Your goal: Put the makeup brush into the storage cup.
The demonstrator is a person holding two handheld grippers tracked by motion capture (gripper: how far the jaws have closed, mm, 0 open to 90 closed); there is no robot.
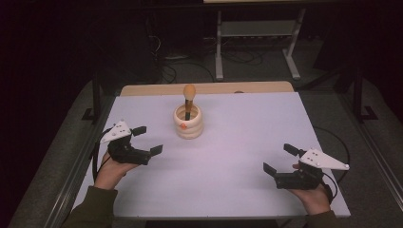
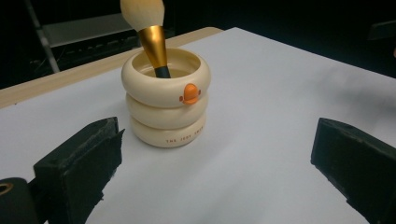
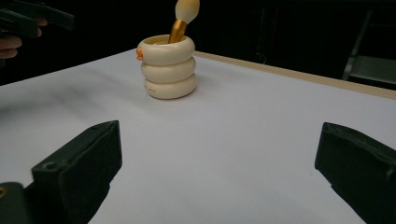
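White table sheet [image 1: 247, 156] covers most of the high view, with a strip of bare wood table edge [image 1: 142, 89] along its far side. Cream holder [image 1: 187, 122], shaped as three stacked rings with a small orange beak on its front, stands upright in the upper middle of the frame, well apart from both grippers. Makeup brush [image 1: 189, 97] stands in it, handle down and pale bristle head up, leaning a little against the rim; gold collar visible in the left gripper view [image 2: 155, 41]. Left gripper [image 1: 148, 140] sits at centre left, jaws spread wide, nothing between them; it is the nearer one, with the holder just ahead in its own view [image 2: 166, 105]. Right gripper [image 1: 279, 159] sits at lower right, jaws likewise wide and empty, the holder farther off at upper left of its view [image 3: 168, 67]. Judged risks: the holder looks light and tall, so a jaw striking its rim could tip or slide it; pulling the leaning brush off-axis could drag the holder along; pinching the soft head rather than the collar could let it slip.
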